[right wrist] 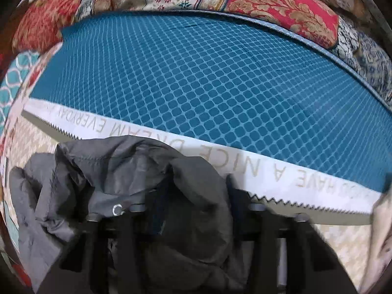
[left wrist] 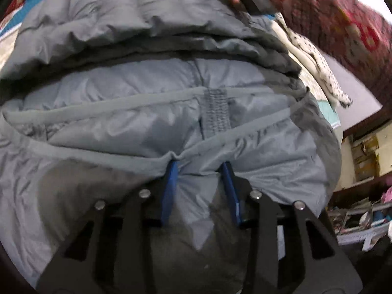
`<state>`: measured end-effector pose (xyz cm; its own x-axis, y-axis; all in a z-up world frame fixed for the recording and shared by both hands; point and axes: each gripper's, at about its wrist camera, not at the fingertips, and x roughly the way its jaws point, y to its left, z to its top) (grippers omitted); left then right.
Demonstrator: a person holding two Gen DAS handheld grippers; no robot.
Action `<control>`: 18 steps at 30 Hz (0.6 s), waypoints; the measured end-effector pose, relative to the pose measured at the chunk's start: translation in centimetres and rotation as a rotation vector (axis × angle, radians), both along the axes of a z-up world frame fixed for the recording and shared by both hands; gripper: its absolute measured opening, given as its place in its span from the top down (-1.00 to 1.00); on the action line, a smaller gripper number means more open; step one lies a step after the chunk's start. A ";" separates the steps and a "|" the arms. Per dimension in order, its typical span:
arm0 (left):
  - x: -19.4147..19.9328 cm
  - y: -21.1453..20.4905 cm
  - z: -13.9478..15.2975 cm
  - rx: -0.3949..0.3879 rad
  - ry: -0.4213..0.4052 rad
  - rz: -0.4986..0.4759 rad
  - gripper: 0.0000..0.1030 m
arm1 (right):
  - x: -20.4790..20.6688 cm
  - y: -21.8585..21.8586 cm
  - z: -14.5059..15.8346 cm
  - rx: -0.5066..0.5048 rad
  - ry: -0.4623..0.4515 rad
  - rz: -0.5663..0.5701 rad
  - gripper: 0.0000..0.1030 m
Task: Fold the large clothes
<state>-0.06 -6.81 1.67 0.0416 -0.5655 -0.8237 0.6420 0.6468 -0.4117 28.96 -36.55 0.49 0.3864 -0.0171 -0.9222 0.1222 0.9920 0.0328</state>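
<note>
Padded jacket [left wrist: 147,93]: grey throughout, paler blue-grey on the inner lining, darker charcoal along the folded outer edge; a ribbed mid-grey tab [left wrist: 216,111] at the seam. Left gripper [left wrist: 199,171]: black frame, bright blue fingers [left wrist: 170,186], silver rivet heads. Person's sleeve [left wrist: 338,22], far right: dark red with pink and red print. Cloth [left wrist: 316,58] beside the jacket: off-white with small dark dots. Mat [right wrist: 208,78]: teal-blue with a pale rounded-square grid; its near border [right wrist: 281,178] is white with gold lettering and a zigzag edge. Bedspread [right wrist: 281,7], far side: patchwork of red with gold foliage, cream with small flowers, navy-and-white print. Right gripper [right wrist: 193,196]: black, mostly draped in charcoal jacket fabric.
</note>
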 end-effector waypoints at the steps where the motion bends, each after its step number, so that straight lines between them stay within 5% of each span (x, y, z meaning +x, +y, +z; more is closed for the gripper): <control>1: 0.2 0.0 -0.1 -0.003 0.008 0.008 0.29 | -0.5 -0.1 0.5 0.006 -0.026 0.005 0.27; 10: 0.2 -0.4 0.6 -0.018 0.031 0.052 0.32 | -14.6 2.8 11.6 0.086 -0.331 0.193 0.31; 14: -0.9 2.6 3.4 -0.086 0.007 0.079 0.32 | -23.0 5.9 13.0 0.077 -0.387 0.282 0.31; 18: -2.4 7.9 6.8 -0.138 -0.047 0.136 0.32 | -31.2 9.0 11.4 0.025 -0.378 0.339 0.31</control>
<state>-2.50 1.06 8.52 0.1619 -0.6592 -0.7343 0.5733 0.6685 -0.4737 -2.28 -27.53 11.84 0.6734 0.1874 -0.7151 -0.2317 0.9721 0.0366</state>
